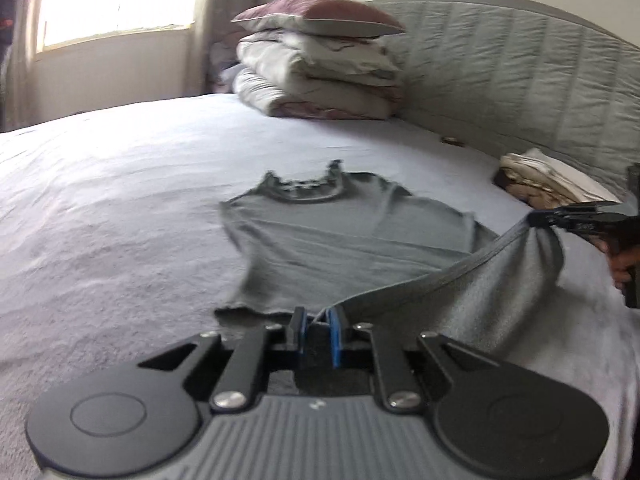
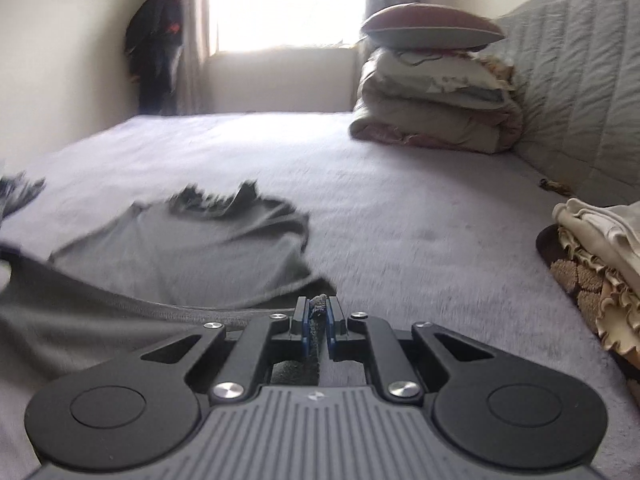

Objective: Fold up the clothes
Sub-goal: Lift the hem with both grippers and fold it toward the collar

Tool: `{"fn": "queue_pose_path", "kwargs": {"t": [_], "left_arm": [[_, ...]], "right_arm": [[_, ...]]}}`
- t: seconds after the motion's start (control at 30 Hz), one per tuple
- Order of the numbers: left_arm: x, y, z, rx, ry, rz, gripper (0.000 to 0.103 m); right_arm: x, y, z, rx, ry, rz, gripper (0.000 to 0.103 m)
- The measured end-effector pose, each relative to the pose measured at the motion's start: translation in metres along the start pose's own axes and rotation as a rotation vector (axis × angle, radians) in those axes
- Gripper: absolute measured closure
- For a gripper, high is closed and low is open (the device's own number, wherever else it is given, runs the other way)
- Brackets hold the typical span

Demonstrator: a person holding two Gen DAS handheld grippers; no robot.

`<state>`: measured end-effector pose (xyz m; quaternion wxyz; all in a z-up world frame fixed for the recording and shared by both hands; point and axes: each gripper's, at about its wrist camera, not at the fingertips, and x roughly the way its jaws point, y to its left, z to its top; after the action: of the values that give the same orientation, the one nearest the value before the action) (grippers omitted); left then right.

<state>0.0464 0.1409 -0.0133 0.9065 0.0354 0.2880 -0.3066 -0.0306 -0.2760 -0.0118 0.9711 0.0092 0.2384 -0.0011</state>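
I have both grippers, left [image 1: 316, 322] and right [image 2: 318, 314], clamped on the grey top's [image 1: 320, 236] hem; 1st fold barely begun.

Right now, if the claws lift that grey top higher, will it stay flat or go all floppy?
Probably floppy: the grey top already sags in a curve between the left claw and the right claw. It looks thin, so likely light. It may drag and wrinkle on the fuzzy bed cover.

Black jaws, blue pads [image 1: 334, 334], silver screws [image 1: 229, 400]
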Motion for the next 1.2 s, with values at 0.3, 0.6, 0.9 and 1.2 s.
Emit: {"fn": "queue_pose_path", "kwargs": {"t": [0.3, 0.6, 0.9, 1.2], "left_arm": [[0.019, 0.025, 0.001, -0.187, -0.017, 0.117, 0.095], [0.018, 0.055, -0.005, -0.418, -0.018, 0.041, 0.047], [0.023, 0.037, -0.006, -0.370, 0.027, -0.046, 0.050], [0.028, 0.016, -0.009, -0.272, 0.072, 0.017, 0.063]], "right_arm": [[0.041, 0.005, 0.005, 0.088, 0.007, -0.035, 0.094], [0.057, -0.016, 0.001, 0.283, 0.106, 0.005, 0.077], [0.041, -0.035, 0.001, 0.403, 0.084, 0.046, 0.071], [0.048, -0.024, -0.003, 0.342, 0.138, 0.083, 0.068]]}}
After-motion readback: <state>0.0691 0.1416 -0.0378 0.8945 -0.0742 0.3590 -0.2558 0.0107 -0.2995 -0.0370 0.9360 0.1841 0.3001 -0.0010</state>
